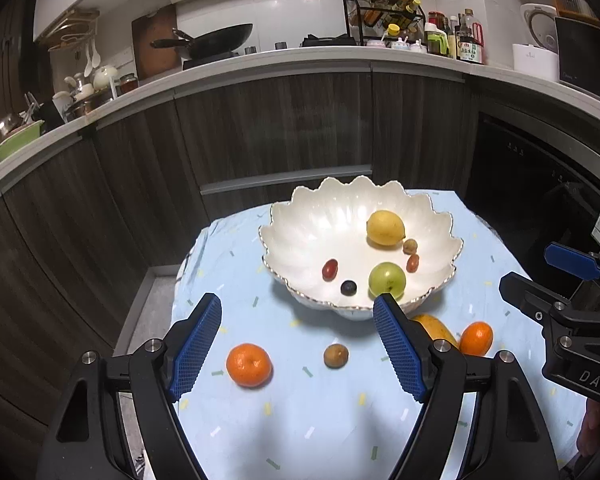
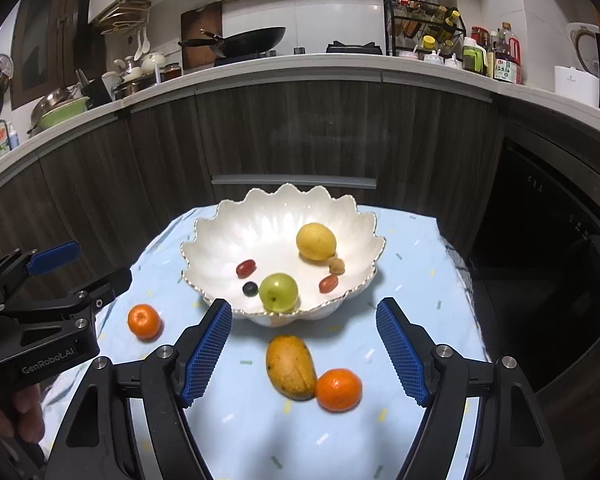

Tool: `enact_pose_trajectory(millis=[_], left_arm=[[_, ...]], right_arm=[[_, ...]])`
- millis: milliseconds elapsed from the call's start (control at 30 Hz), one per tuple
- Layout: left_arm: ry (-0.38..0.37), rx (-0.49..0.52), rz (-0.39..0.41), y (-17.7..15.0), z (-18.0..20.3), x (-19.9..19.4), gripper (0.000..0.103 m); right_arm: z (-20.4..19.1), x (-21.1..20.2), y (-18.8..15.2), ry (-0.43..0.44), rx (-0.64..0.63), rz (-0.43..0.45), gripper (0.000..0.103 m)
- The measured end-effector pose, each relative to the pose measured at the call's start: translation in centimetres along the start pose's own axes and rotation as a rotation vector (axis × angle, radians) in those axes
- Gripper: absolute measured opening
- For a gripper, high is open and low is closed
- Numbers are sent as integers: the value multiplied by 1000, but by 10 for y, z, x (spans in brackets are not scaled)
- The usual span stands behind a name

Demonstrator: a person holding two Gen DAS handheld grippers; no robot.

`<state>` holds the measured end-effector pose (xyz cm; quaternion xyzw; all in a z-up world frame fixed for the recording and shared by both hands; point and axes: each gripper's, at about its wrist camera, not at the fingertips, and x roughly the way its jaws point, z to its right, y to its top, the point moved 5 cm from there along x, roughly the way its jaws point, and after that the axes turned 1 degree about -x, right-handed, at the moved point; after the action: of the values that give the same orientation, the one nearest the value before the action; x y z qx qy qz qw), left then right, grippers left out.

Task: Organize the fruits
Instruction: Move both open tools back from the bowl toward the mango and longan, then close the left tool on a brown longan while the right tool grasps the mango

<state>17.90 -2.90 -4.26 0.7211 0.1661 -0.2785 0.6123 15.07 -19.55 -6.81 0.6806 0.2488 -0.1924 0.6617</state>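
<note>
A white scalloped bowl [image 1: 296, 236] [image 2: 224, 240] stands on the light blue cloth. It holds a lemon [image 1: 385, 227], a green apple [image 1: 386, 279], two red grapes, a dark berry [image 1: 348, 287] and a small brown fruit. On the cloth lie a tangerine [image 1: 249, 364] [image 2: 144, 321], a small brown fruit [image 1: 335, 355], a mango [image 2: 291, 366] and a second tangerine [image 2: 338, 389]. My left gripper [image 1: 298, 340] is open and empty above the cloth. My right gripper [image 2: 304, 344] is open and empty, over the mango.
The small table's cloth [image 1: 320, 420] ends near dark wood cabinets [image 1: 260, 128] behind. A counter above carries a wok [image 1: 216, 42], bottles and dishes. A dark oven front [image 2: 548, 260] stands on the right. The floor drops off at the left.
</note>
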Motion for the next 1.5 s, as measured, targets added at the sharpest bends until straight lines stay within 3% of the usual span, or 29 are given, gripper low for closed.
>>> enact_pose_trajectory(millis=[767,1300,1500], left_arm=[[-9,9,-17,-37,5,28,78],[-55,75,-73,-52,22,68,78],[-80,96,-97,-53,28,86,72]], right_arm=[[-2,31,-38,25,-8,-61,75],[-8,62,-47,57,-93,-131,75],[-9,78,-44,74,-124,-169,74]])
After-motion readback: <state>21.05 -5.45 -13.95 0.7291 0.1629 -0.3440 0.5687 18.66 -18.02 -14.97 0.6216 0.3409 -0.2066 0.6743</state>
